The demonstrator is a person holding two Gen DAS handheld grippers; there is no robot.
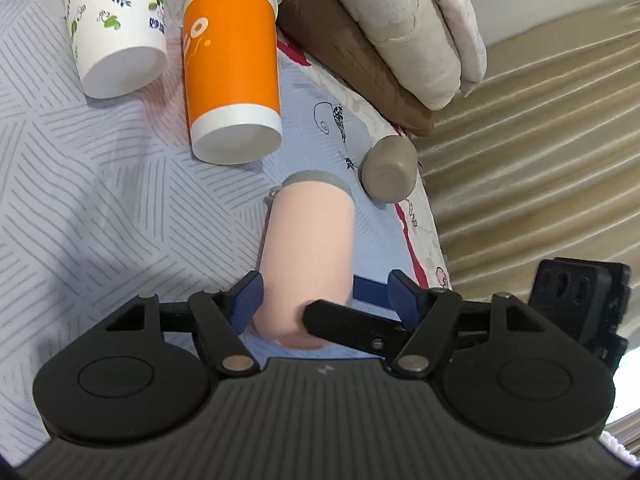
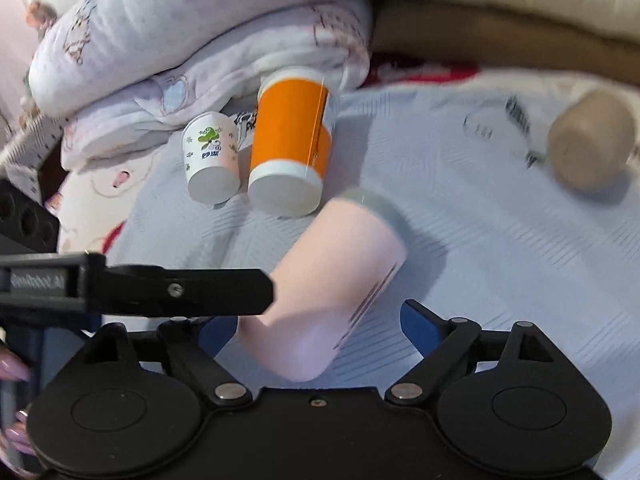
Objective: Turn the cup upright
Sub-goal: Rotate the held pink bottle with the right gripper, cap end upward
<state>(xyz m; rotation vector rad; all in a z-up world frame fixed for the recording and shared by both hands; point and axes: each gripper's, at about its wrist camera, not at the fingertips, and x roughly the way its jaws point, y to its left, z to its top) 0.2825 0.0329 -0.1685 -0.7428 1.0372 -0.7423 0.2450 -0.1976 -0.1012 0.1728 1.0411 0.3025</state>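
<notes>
A pale pink cup with a grey rim (image 1: pixel 310 248) stands between the fingers of both grippers, grey rim far from the cameras, base toward them. In the right wrist view the pink cup (image 2: pixel 332 292) looks tilted and blurred. My left gripper (image 1: pixel 326 300) is open around its base end, the left blue pad (image 1: pixel 248 296) close to its side. My right gripper (image 2: pixel 316 332) is open, its blue pads apart on either side of the cup. A black finger of the other gripper (image 2: pixel 180 292) reaches the cup from the left; it also shows in the left wrist view (image 1: pixel 352 320).
An orange paper cup (image 1: pixel 232 76) and a white leaf-print paper cup (image 1: pixel 118 28) stand upside down on the grey striped bedsheet (image 1: pixel 100 200). A small tan cup (image 1: pixel 390 176) lies near the bed edge. Folded quilts (image 2: pixel 192 40) are piled behind.
</notes>
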